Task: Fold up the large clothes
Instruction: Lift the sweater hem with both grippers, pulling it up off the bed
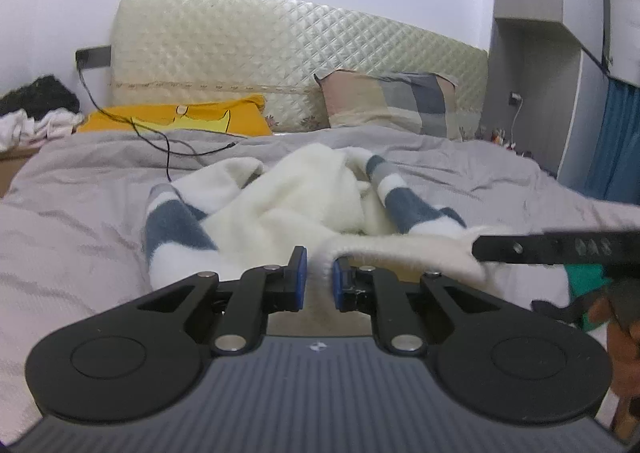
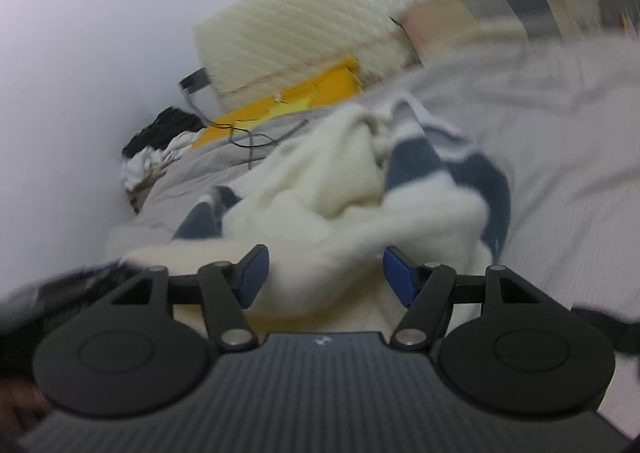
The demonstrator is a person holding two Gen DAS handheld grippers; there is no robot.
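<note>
Garment: our fluffy cream fleece top with navy and grey banded sleeves (image 1: pixel 304 193) lies crumpled in a heap on the grey bedspread (image 1: pixel 100 173), mid-bed, near edge drawn toward us; one sleeve sprawls left, the other right; no fold is made yet, as we judge it.

Left tool: our left tool (image 1: pixel 319 277) is clenched on the cream hem, a strip of fleece passing between its blue pads; only a thin edge seems caught, so we risk it sliding out if we lift or pull sharply.

Right tool: our right tool (image 2: pixel 324 273) is released, jaws wide, cream fleece lying between them but not pinched; seen from the left view it reaches in from the right along the stretched hem (image 1: pixel 400 249); the right view is blurred, so we cannot tell just where on the hem it sits.

Uneven hold: with one side gripped and the other free, a pull would drag the heap askew instead of spreading it; the sleeves could stay trapped under the body.

Wrong layer: closing the right tool in a bunched spot may seize two layers, or bedspread with fleece.

Cable: a thin black cable (image 1: pixel 168 141) trails over the far bedspread, near the left sleeve; sweeping the garment that way could snag it.
</note>
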